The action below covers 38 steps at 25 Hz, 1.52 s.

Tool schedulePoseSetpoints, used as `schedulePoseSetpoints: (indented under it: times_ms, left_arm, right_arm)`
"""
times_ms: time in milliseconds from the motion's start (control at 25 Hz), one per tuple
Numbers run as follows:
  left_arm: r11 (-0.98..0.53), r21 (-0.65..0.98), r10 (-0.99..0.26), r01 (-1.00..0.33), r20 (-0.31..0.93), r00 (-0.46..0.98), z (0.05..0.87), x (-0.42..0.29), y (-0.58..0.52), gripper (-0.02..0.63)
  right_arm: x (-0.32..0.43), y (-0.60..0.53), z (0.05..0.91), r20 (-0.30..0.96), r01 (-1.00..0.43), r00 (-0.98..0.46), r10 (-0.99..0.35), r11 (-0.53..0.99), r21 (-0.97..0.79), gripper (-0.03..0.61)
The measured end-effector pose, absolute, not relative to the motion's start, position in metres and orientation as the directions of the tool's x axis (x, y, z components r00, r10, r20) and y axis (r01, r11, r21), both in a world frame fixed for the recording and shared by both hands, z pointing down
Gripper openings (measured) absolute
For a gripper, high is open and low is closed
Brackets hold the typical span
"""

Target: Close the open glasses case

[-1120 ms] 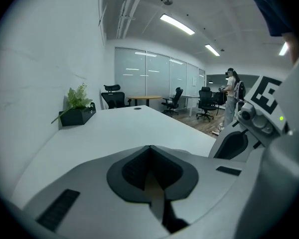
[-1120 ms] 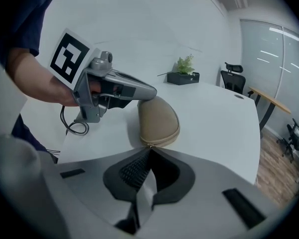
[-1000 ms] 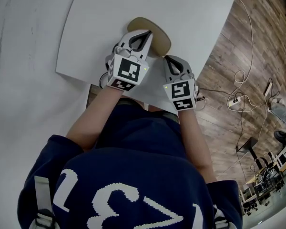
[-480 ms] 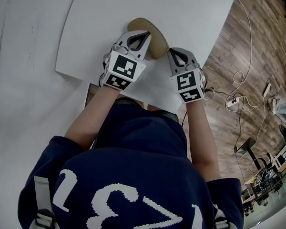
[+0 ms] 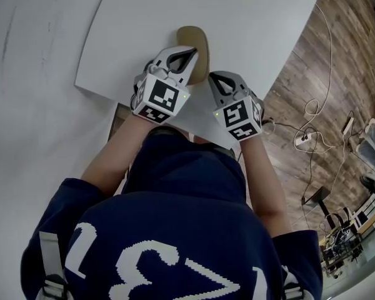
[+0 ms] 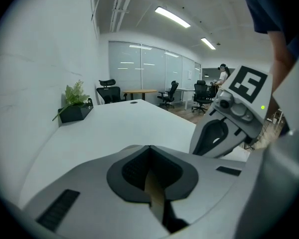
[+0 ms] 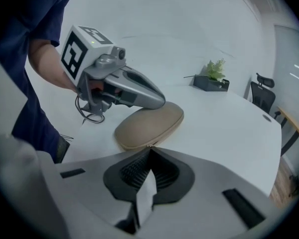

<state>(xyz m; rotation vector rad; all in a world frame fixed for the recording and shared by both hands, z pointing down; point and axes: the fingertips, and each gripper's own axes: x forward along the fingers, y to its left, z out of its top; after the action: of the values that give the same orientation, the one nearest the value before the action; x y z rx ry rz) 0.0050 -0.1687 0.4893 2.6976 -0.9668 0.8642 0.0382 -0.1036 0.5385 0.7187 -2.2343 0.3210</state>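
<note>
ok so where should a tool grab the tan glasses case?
Across the short width of the glasses case, near mid-length, coming from above. It lies flat, a long low oval with a domed top, so the long side edges likely give the firmest hold.

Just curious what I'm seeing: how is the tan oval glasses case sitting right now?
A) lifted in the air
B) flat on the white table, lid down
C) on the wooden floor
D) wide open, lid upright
B: the right gripper view shows the tan oval glasses case flat on the white table, lid down with only a seam showing, under the left gripper.
</note>
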Motion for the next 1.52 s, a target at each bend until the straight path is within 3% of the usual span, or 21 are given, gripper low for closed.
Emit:
schedulePoseSetpoints:
  times_ms: [320, 720, 920, 1200, 1520]
  left_arm:
    - [-0.778, -0.018, -0.517, -0.628, 0.586, 0.624, 0.488, 0.005, -0.169, 0.012]
    - [-0.900, -0.061, -0.357, -0.431, 0.670, 0.651, 0.490, 0.015, -0.113, 0.012]
    - [-0.883, -0.077, -0.415, -0.463, 0.588, 0.695, 0.489, 0.013, -0.104, 0.012]
    - [-0.885, -0.090, -0.420, -0.456, 0.577, 0.701, 0.492, 0.017, -0.102, 0.012]
    - [-0.884, -0.067, -0.413, -0.462, 0.573, 0.708, 0.491, 0.017, -0.105, 0.012]
  right_arm:
    - [0.031, -0.196, 0.532, 0.723, -0.557, -0.517, -0.458, 0.821, 0.122, 0.023]
    - [0.045, -0.074, 0.533, 0.729, -0.626, -0.575, -0.372, 0.773, -0.099, 0.023]
    - [0.042, -0.064, 0.538, 0.728, -0.642, -0.576, -0.372, 0.757, -0.121, 0.023]
    - [0.077, -0.085, 0.545, 0.752, -0.657, -0.513, -0.414, 0.753, -0.034, 0.023]
    - [0.072, -0.151, 0.553, 0.764, -0.559, -0.524, -0.376, 0.829, 0.025, 0.021]
